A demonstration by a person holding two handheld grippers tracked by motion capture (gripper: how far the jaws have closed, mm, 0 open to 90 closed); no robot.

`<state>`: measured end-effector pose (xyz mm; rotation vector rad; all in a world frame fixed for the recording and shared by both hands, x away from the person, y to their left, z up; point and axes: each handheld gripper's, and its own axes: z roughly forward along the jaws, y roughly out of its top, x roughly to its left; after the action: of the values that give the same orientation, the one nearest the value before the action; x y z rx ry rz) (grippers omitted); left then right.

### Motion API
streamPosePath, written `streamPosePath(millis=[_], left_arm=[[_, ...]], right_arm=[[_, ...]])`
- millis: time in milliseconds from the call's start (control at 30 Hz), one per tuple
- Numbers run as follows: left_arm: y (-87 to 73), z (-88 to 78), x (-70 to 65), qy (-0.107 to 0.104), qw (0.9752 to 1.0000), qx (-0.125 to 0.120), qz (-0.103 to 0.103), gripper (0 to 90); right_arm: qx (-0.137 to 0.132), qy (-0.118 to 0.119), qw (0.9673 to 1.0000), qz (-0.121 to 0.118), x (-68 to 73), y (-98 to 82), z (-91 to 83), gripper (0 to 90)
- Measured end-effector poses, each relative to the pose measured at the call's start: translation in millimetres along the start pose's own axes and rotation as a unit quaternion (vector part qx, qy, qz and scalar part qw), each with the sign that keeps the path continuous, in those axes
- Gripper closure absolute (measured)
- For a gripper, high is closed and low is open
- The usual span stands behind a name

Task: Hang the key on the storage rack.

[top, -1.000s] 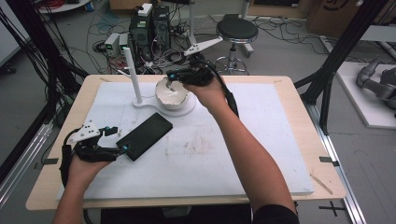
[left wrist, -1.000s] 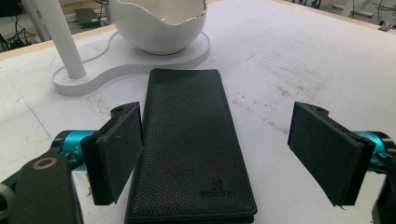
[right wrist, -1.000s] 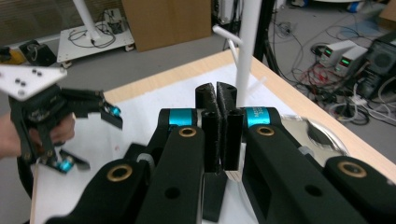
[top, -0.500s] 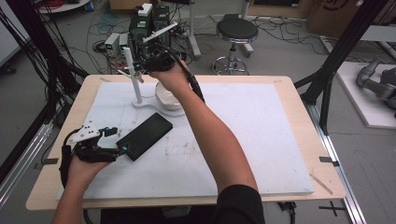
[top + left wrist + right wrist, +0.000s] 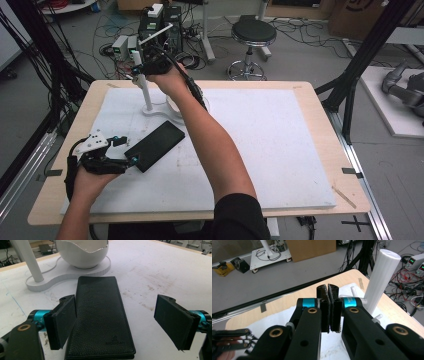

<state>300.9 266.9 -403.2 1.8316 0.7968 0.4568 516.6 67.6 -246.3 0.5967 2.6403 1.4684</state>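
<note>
Black wallet flat on the desk, toward its left edge, not lifted yet; judging by this, the pickup is barely begun and the grasp itself is left. Left hand-held gripper sits at the wallet's near end, jaws wide apart: one pad touching or just beside the wallet's long edge, the other well clear. Farther back, white stand with bowl near the far-left corner. Right hand-held gripper at the stand's post, jaws together, empty.

High view overhead; gripper views low (close) — sharing the white post.
</note>
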Motion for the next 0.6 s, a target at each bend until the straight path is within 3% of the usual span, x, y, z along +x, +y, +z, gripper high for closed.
streamPosePath(millis=[367, 600], left_arm=[[-0.4, 0.6, -0.8, -0.004, 1.0000, 0.000, -0.001, 18.2], [0.4, -0.6, -0.9, -0.003, 1.0000, -0.001, 0.002, 18.2]], right_arm=[[-0.003, -0.009, 0.9990, 0.043, -14.3, 0.9, 7.1, 90.0], [0.003, -0.023, 0.9991, 0.036, -17.9, -2.7, 9.1, 89.7]])
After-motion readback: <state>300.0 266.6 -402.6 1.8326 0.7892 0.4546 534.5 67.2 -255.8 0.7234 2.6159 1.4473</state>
